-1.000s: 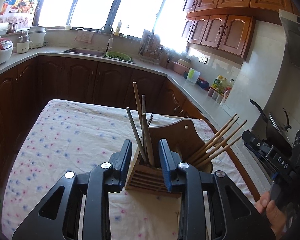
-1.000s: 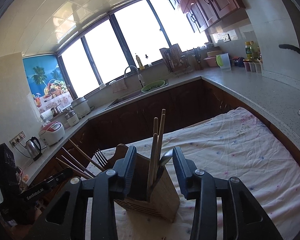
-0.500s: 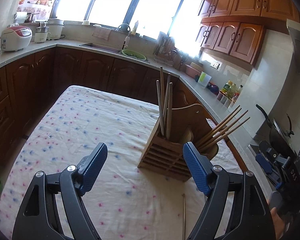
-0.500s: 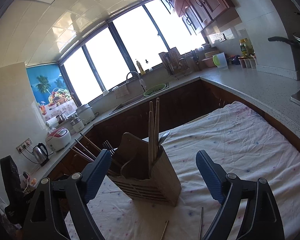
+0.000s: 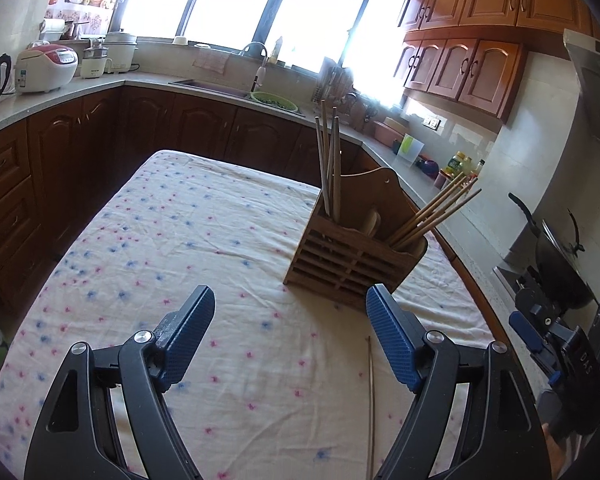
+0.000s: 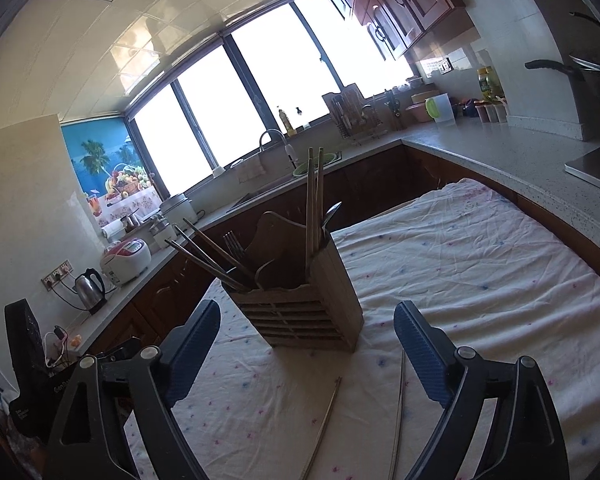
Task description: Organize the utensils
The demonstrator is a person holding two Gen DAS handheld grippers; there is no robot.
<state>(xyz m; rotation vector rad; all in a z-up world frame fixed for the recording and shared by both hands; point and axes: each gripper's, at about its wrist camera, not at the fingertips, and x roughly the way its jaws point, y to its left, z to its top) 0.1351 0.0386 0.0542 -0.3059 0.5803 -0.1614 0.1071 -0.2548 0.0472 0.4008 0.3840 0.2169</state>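
On the cloth-covered tabletop [image 5: 204,240] the wooden holder [image 5: 352,256] already carries most chopsticks, while both grippers, left [image 5: 288,340] and right [image 6: 306,350], hover with jaws apart and empty, so next is probably picking up the loose chopsticks [image 6: 398,412] lying before it.

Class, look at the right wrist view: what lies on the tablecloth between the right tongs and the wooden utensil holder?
Two loose chopsticks lie on the floral tablecloth, between the open right tongs and the wooden utensil holder. Otherwise that stretch is bare cloth.
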